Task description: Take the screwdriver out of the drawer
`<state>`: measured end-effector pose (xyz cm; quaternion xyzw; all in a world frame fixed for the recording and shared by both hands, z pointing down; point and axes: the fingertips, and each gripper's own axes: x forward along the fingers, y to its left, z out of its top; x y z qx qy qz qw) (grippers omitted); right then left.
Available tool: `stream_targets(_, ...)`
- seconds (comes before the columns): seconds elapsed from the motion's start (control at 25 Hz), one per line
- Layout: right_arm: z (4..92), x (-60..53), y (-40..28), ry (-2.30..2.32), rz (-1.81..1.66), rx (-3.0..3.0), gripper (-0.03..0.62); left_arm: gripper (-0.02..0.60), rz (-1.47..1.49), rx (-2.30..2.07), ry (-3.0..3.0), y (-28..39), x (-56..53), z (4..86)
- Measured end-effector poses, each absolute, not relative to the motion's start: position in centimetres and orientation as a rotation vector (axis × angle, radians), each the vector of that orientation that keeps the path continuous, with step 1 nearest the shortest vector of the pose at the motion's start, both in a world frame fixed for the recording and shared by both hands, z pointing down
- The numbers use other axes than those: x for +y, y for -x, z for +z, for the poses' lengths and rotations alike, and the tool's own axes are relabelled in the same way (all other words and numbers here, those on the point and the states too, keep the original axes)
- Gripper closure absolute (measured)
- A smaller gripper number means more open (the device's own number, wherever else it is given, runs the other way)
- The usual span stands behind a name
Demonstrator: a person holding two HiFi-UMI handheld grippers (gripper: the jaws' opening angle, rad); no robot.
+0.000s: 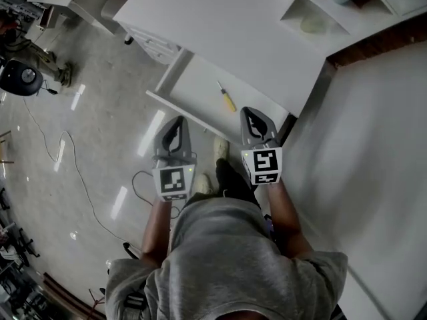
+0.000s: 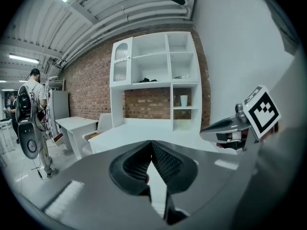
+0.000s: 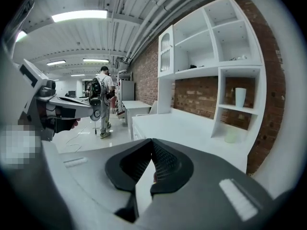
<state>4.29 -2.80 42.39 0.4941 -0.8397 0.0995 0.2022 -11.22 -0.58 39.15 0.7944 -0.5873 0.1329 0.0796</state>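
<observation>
The screwdriver (image 1: 227, 97), with a yellow handle and a thin metal shaft, lies on the floor of the open white drawer (image 1: 193, 79) under the desk. Both grippers hang just in front of the drawer's front edge, above the floor. My left gripper (image 1: 177, 120) is shut and empty, near the drawer's left half. My right gripper (image 1: 248, 112) is shut and empty too, a short way in front and to the right of the screwdriver. In the left gripper view the jaws (image 2: 152, 145) meet at the tips; in the right gripper view they (image 3: 152, 143) do the same. The screwdriver is hidden in both gripper views.
The white desk (image 1: 227, 19) carries a shelf unit with a cup (image 3: 240, 97). A white wall (image 1: 373, 145) stands close on the right. Cables (image 1: 67, 159) trail over the floor at left. A person (image 3: 101, 99) stands far back beside another white table (image 2: 76, 126).
</observation>
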Motion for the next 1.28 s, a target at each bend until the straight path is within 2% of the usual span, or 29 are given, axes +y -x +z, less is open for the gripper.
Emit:
stream_targets(0.68,57.5,-10.8,-3.6,-1.094,0.472,-2.246,0.591,0.569,0.568,-1.637,-2.192,9.1,-8.7,52.8)
stream_targets(1.28,68.7,-12.2,-3.4,-0.947,0.569,-2.152,0.591,0.569,0.645,-1.556,-2.076,8.6,-9.6,62.5)
